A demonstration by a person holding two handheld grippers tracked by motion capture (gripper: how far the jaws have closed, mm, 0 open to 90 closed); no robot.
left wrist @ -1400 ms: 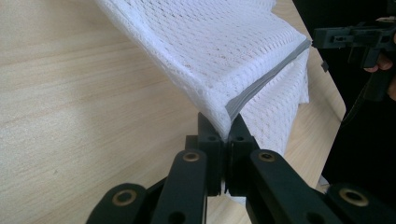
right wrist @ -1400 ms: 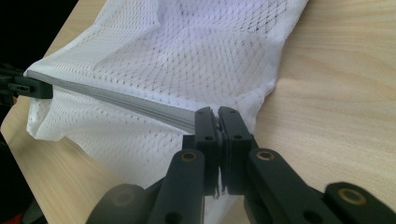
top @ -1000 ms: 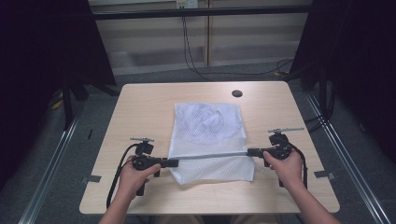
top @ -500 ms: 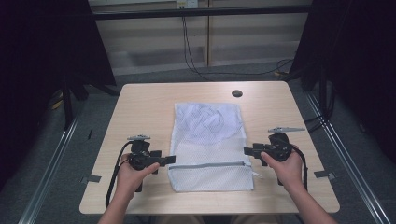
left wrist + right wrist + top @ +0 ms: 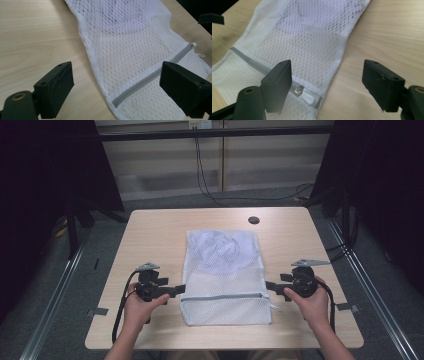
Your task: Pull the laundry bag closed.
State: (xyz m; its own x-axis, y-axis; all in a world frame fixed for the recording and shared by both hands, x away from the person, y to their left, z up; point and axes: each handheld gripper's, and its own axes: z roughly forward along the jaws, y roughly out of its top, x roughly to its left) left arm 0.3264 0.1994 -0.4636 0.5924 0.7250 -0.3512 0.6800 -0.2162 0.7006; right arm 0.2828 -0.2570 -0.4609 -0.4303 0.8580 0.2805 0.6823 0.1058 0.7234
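Observation:
A white mesh laundry bag (image 5: pixel 224 270) lies flat in the middle of the wooden table (image 5: pixel 150 235), with a pale garment bunched inside its far half. A grey zipper (image 5: pixel 225 296) runs across its near part; its white pull tab (image 5: pixel 308 97) sits at the right end. My left gripper (image 5: pixel 176 290) rests at the bag's left edge, open, with the mesh bag (image 5: pixel 130 50) between and beyond its jaws. My right gripper (image 5: pixel 271 285) is at the bag's right edge, open, with the bag's hem (image 5: pixel 337 62) between its jaws.
A small dark round hole (image 5: pixel 253 220) marks the table's far right part. Cables trail from both grippers toward the near edge. Metal rails run on the floor along either side of the table, and dark curtains flank the scene.
The bag's near edge, which both grippers held stretched and lifted, has been let go and now lies flat. Both grippers have opened and drawn slightly outward.

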